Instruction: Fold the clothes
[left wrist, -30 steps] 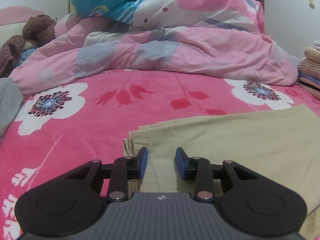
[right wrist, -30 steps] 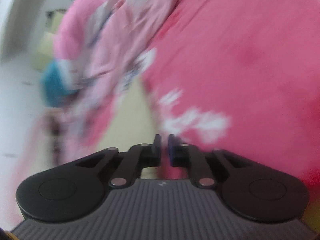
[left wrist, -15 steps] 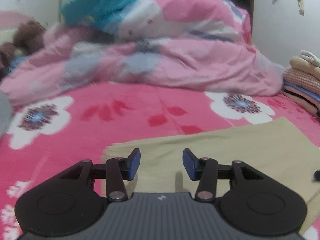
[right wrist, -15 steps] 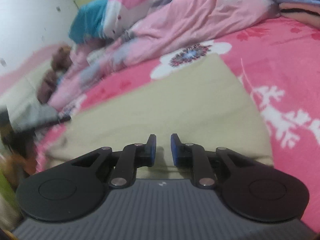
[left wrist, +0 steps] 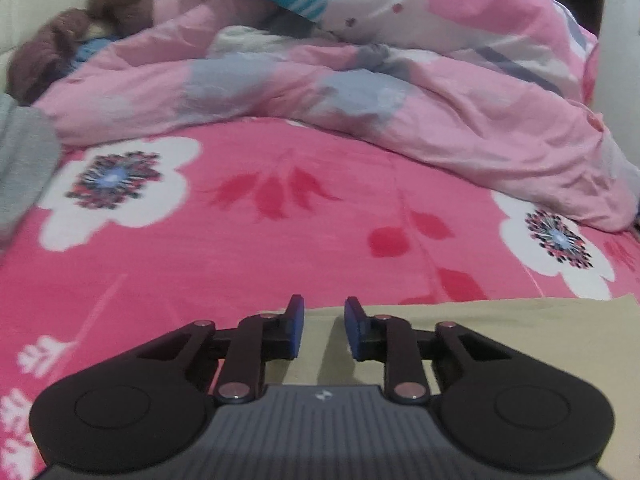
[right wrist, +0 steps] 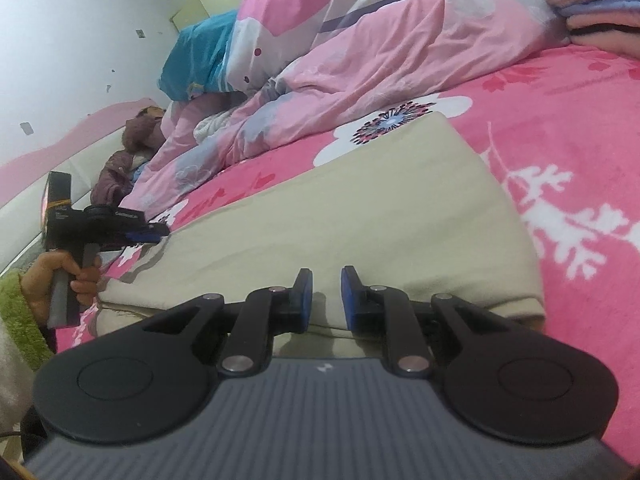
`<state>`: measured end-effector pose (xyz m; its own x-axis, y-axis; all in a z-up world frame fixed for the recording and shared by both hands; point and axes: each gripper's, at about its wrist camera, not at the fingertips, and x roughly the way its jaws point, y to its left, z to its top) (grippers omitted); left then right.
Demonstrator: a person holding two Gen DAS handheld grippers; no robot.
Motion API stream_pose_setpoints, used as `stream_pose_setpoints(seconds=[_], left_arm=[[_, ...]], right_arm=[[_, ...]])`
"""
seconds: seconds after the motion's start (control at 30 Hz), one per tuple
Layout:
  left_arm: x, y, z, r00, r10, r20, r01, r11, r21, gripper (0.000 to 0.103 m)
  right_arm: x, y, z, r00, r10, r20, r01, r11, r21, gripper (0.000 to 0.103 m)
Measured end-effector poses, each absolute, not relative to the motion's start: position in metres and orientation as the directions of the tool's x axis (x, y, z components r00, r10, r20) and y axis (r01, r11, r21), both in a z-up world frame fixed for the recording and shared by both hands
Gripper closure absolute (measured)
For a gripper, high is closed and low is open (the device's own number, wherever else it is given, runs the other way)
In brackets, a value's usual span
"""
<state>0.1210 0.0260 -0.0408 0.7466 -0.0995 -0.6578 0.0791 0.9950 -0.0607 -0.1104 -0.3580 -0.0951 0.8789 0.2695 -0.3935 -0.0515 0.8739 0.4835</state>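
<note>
Beige garment [right wrist: 360, 216] lay folded flat on the pink floral bedspread [left wrist: 280, 240]. We noted 2 claws empty above it: left gripper [left wrist: 322, 330] closing, right gripper [right wrist: 325, 300] narrowly parted. Next fold likely needs an edge gripped.

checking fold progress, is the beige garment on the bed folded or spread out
Folded, at least once: the beige garment lies flat, with stacked layers showing along its near edge. How many folds, cannot tell.
</note>
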Motion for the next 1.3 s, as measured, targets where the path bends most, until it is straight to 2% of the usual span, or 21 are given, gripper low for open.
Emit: stream_pose_setpoints(seconds=[0.07, 0.17, 0.27, 0.37, 0.47, 0.6, 0.67, 0.77, 0.83, 0.93, 1.03, 1.13, 1.3], left_arm=[[0.111, 0.029, -0.034, 0.776, -0.054, -0.629, 0.069, 0.998, 0.000, 0.060], [0.088, 0.033, -0.021, 0.805, -0.104, -0.584, 0.131, 0.991, 0.003, 0.060], [0.058, 0.025, -0.016, 0.826, -0.135, -0.547, 0.206, 0.976, 0.070, 0.059], [0.028, 0.019, -0.028, 0.811, -0.161, -0.562, 0.275, 0.954, 0.123, 0.059], [0.000, 0.025, -0.052, 0.790, -0.137, -0.597, 0.289, 0.943, 0.166, 0.057], [-0.027, 0.059, -0.059, 0.814, -0.168, -0.556, 0.262, 0.960, 0.094, 0.044], [-0.034, 0.073, -0.054, 0.815, -0.184, -0.549, 0.255, 0.965, 0.055, 0.043], [-0.040, 0.082, -0.049, 0.840, -0.126, -0.528, 0.211, 0.972, 0.103, 0.047], [-0.044, 0.089, -0.042, 0.850, -0.130, -0.510, 0.199, 0.976, 0.084, 0.047], [-0.044, 0.086, -0.027, 0.864, -0.186, -0.468, 0.225, 0.974, 0.027, 0.045], [-0.039, 0.067, -0.016, 0.859, -0.255, -0.443, 0.284, 0.959, -0.001, 0.038], [-0.025, 0.041, -0.017, 0.834, -0.302, -0.462, 0.331, 0.943, -0.020, 0.035], [0.011, -0.001, -0.037, 0.774, -0.312, -0.551, 0.352, 0.936, -0.035, 0.034]], right_arm=[[-0.111, -0.359, -0.096, 0.880, 0.271, -0.390, -0.052, 0.871, 0.489, 0.089], [-0.111, -0.360, -0.097, 0.882, 0.275, -0.384, -0.053, 0.866, 0.497, 0.089], [-0.112, -0.361, -0.098, 0.883, 0.277, -0.378, -0.055, 0.862, 0.504, 0.089], [-0.113, -0.362, -0.099, 0.885, 0.279, -0.373, -0.056, 0.859, 0.510, 0.089], [-0.113, -0.362, -0.100, 0.886, 0.281, -0.369, -0.057, 0.856, 0.513, 0.089], [-0.113, -0.362, -0.100, 0.887, 0.281, -0.367, -0.058, 0.856, 0.514, 0.089], [-0.113, -0.362, -0.100, 0.887, 0.281, -0.366, -0.059, 0.855, 0.515, 0.089], [-0.114, -0.362, -0.101, 0.889, 0.279, -0.362, -0.059, 0.856, 0.514, 0.089], [-0.114, -0.361, -0.101, 0.891, 0.276, -0.360, -0.059, 0.857, 0.512, 0.089], [-0.115, -0.360, -0.102, 0.894, 0.271, -0.357, -0.058, 0.860, 0.507, 0.089], [-0.116, -0.359, -0.102, 0.899, 0.262, -0.352, -0.055, 0.863, 0.501, 0.089], [-0.117, -0.356, -0.102, 0.902, 0.252, -0.350, -0.053, 0.871, 0.489, 0.089], [-0.118, -0.356, -0.103, 0.905, 0.248, -0.346, -0.056, 0.874, 0.482, 0.089]])
